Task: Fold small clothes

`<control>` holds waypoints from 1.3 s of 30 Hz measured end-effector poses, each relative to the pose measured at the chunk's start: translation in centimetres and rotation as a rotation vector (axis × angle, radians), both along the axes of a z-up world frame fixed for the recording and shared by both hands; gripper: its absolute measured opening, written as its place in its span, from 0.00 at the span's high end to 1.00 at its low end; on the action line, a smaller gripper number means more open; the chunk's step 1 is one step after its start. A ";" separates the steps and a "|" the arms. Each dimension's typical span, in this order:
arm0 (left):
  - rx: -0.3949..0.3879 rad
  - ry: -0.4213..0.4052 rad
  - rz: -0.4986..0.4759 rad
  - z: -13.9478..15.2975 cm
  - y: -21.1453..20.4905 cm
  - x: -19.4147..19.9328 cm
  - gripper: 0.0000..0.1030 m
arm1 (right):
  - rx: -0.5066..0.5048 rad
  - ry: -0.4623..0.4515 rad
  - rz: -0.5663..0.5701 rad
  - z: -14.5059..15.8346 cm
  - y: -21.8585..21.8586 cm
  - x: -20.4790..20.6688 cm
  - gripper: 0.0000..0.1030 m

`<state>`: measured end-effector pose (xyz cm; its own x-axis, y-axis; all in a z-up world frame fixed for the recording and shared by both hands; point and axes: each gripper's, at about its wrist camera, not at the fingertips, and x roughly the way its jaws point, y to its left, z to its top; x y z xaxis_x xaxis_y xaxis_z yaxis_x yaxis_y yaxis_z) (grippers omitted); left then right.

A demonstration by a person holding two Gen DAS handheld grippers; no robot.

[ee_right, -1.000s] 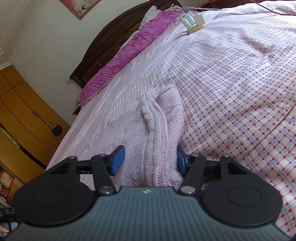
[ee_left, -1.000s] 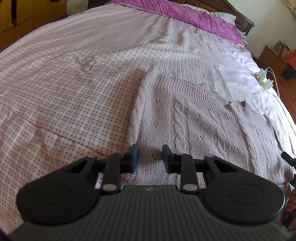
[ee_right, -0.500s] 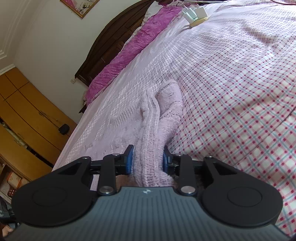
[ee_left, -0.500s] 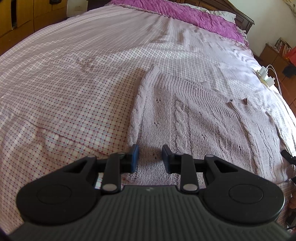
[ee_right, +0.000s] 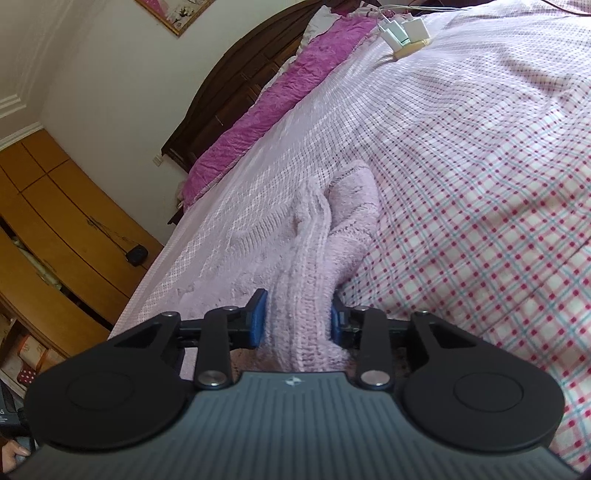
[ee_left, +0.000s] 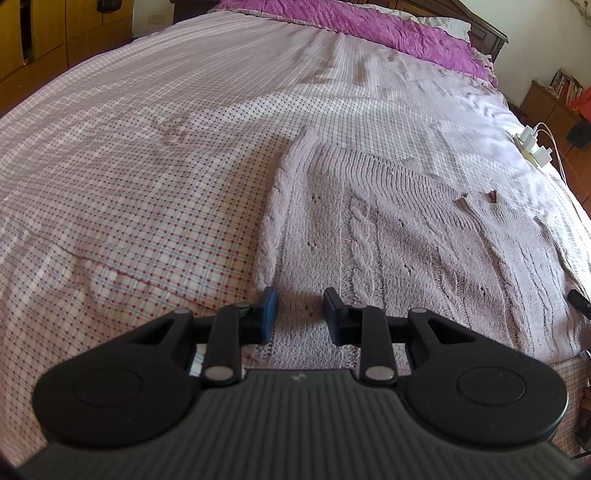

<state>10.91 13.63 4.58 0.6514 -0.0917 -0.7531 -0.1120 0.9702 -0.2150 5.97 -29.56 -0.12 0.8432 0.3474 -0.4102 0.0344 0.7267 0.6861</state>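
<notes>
A pale pink cable-knit sweater (ee_left: 388, 229) lies spread flat on the checked bedspread (ee_left: 147, 166). My left gripper (ee_left: 300, 310) sits at the sweater's near hem, close to its left edge. The knit fills the narrow gap between the blue pads, so it is shut on the hem. In the right wrist view the sweater (ee_right: 317, 243) is bunched into a thick ridge at its other side. My right gripper (ee_right: 297, 317) has that ridge between its pads; its jaws are closing and both pads press into the knit.
A white power strip with chargers (ee_left: 533, 146) lies on the bed's far right side, also in the right wrist view as the power strip (ee_right: 402, 33). A purple cover (ee_left: 369, 26) lines the headboard (ee_right: 236, 85). Wooden wardrobes (ee_right: 55, 221) stand beside the bed.
The right gripper's jaws have come together from wide apart onto the bunched edge of the sweater. The left gripper and the flat sweater have stayed as they were.
</notes>
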 end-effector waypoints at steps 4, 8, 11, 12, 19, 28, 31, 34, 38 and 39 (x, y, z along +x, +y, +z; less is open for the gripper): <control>0.001 0.001 -0.001 0.0 0.0 0.0 0.71 | 0.041 -0.011 -0.007 -0.3 -0.5 -0.3 0.68; 0.001 0.003 0.002 0.1 0.0 0.0 0.71 | 0.096 -0.050 -0.022 0.0 -0.7 -0.7 0.69; -0.002 -0.002 0.003 0.2 0.0 -0.1 0.71 | 0.110 -0.069 -0.027 0.6 -0.4 -0.8 0.69; -0.003 -0.006 0.001 0.3 0.0 -0.2 0.71 | 0.114 -0.074 -0.025 0.8 -0.2 -0.8 0.69; -0.020 -0.008 -0.002 0.7 0.4 -0.6 0.71 | 0.134 -0.111 -0.009 2.4 0.6 -0.6 0.70; -0.025 -0.029 -0.008 1.5 0.4 -1.5 0.71 | 0.176 -0.137 0.001 3.7 1.0 -0.6 0.71; -0.028 -0.037 -0.006 1.8 0.6 -1.8 0.71 | 0.183 -0.151 0.010 4.4 1.5 -0.7 0.71; -0.032 -0.047 -0.003 2.1 0.8 -2.1 0.71 | 0.193 -0.169 0.022 5.3 2.1 -0.6 0.72; -0.038 -0.057 0.002 2.3 1.2 -2.5 0.71 | 0.188 -0.195 0.053 6.8 3.6 -0.4 0.72; -0.042 -0.060 0.004 2.4 1.4 -2.6 0.71 | 0.184 -0.201 0.061 7.1 4.0 -0.4 0.73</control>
